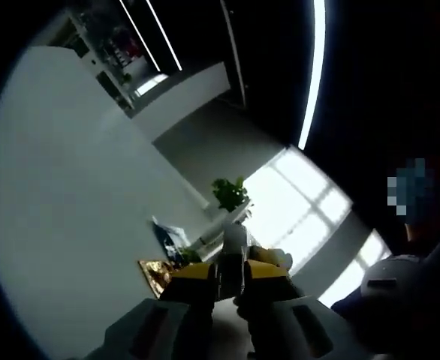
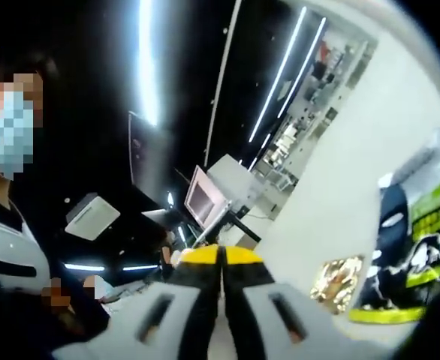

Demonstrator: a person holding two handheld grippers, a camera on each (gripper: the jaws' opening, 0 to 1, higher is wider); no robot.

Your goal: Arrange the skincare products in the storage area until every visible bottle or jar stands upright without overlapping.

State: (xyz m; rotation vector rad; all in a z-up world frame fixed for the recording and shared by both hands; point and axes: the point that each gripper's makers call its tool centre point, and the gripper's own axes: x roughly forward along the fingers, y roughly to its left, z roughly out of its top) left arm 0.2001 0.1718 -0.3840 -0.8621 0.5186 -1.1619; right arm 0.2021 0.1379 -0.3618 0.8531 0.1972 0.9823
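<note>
You are pointing both grippers up and away into the room, left gripper (image 1: 231, 281) jaws nearly closed on nothing, right gripper (image 2: 221, 279) jaws pressed together empty, and no skincare bottle or jar is lying ahead of either, so neither hand is nearer.

1. The left tongs (image 1: 231, 271) rise from the bottom of the left gripper view, their yellow-tipped jaws drawn close together around a pale, upright object (image 1: 235, 241) at the tips; what that object is cannot be told.
2. A white wall (image 1: 70, 195) runs across the left half, tilted with the camera.
3. A leafy green plant (image 1: 230, 193) stands beyond the tongs, beside a bright window (image 1: 299, 199).
4. A gold, shiny item (image 1: 156, 274) sits just left of the jaws.
5. A long ceiling light strip (image 1: 314, 71) crosses the dark upper right.
6. A person's pale sleeve (image 1: 400, 289) shows at lower right.
</note>
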